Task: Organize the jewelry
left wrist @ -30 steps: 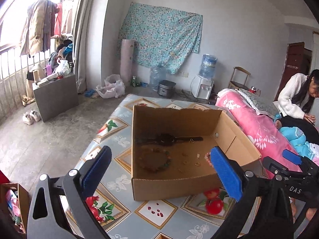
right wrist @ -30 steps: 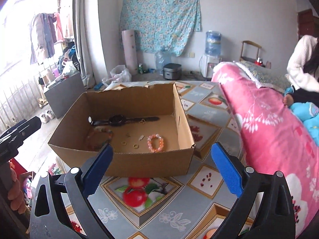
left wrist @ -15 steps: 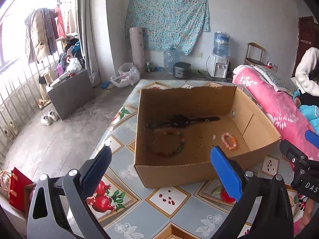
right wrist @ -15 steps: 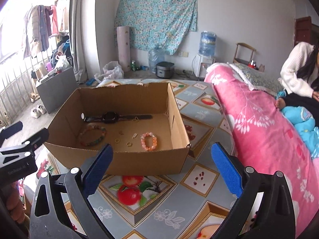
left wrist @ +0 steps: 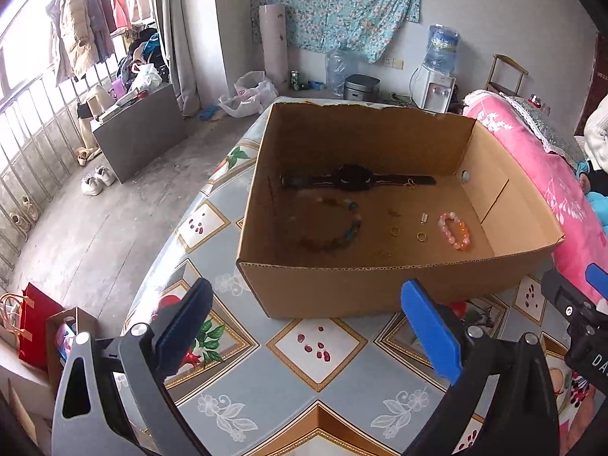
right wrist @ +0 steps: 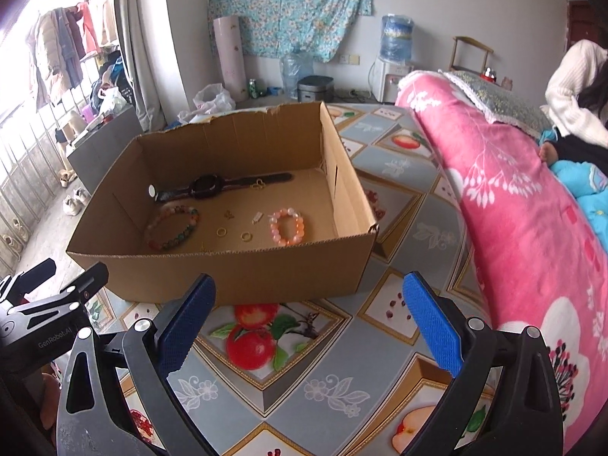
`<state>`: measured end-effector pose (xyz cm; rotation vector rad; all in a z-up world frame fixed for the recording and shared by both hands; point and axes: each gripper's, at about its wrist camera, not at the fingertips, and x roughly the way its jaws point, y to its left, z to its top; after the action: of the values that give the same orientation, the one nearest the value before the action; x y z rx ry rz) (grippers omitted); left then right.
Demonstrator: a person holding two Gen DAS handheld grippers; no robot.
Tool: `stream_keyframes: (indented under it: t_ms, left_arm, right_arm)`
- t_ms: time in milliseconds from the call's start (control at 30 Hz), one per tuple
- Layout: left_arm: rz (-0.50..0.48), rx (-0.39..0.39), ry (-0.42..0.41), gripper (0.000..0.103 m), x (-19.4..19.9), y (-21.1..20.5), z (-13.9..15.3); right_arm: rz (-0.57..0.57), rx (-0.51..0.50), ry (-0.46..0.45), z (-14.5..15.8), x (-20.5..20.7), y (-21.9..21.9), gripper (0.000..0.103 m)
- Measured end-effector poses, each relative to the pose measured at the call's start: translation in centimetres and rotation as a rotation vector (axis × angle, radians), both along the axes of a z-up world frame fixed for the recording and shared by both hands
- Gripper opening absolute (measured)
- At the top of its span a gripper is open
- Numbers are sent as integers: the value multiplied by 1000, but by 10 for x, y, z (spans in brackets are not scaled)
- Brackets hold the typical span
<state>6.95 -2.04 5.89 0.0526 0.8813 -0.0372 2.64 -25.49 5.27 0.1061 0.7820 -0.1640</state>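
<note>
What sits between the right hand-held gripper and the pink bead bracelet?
The cardboard box's near wall stands between the open right hand-held gripper and the pink bead bracelet; nothing visible blocks it from above.

bright daylight from the blown-out window (left wrist: 22, 49) at left, heavy fisheye bending, perhaps slightly soft edges

Cardboard box (right wrist: 243, 269) open on top; its near wall stands between both grippers and the floor inside. Pink quilt (right wrist: 513, 205) crowds the table's (right wrist: 334, 376) right edge. Front strip bare.
</note>
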Motion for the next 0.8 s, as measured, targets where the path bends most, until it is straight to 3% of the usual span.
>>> stream_keyframes:
  t_ms: [200, 800]
  left_arm:
    - [-7, 30, -1, 98, -1, -4, 1]
    - [-29, 1, 14, 97, -1, -11, 2]
  right_arm:
    - [30, -29, 11, -1, 0, 10, 95]
    - [15, -27, 20, 0, -1, 9, 95]
